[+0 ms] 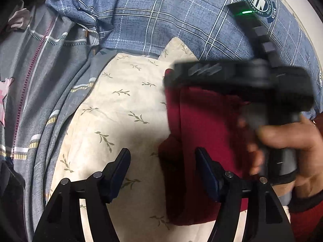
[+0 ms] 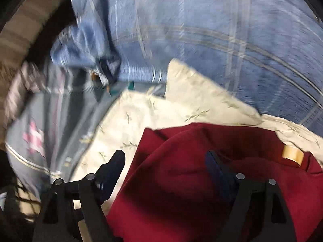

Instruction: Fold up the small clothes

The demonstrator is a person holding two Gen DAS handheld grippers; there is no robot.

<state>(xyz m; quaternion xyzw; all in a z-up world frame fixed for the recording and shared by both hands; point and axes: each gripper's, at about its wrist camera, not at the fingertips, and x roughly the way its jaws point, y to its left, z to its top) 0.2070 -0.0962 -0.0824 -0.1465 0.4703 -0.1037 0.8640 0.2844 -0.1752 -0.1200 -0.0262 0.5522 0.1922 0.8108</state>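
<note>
Red garment (image 1: pixel 203 133) in the left wrist view lies partly folded on the cream leaf-print cloth (image 1: pixel 121 111), the left gripper (image 1: pixel 161 169) hovering with jaws wide and empty. In the blurred right wrist view the right gripper (image 2: pixel 165 167), jaws wide, holds nothing above the garment; next, I judge, it must pinch an edge for another fold.

The right hand-held gripper (image 1: pixel 238 80) is showing smeared with motion blur in the left view, hiding part of the red garment (image 1: pixel 201 131). The whole right view is blurring, the blue sheet (image 2: pixel 201 30) worst. The frame edge is cutting the garment's lower part.
</note>
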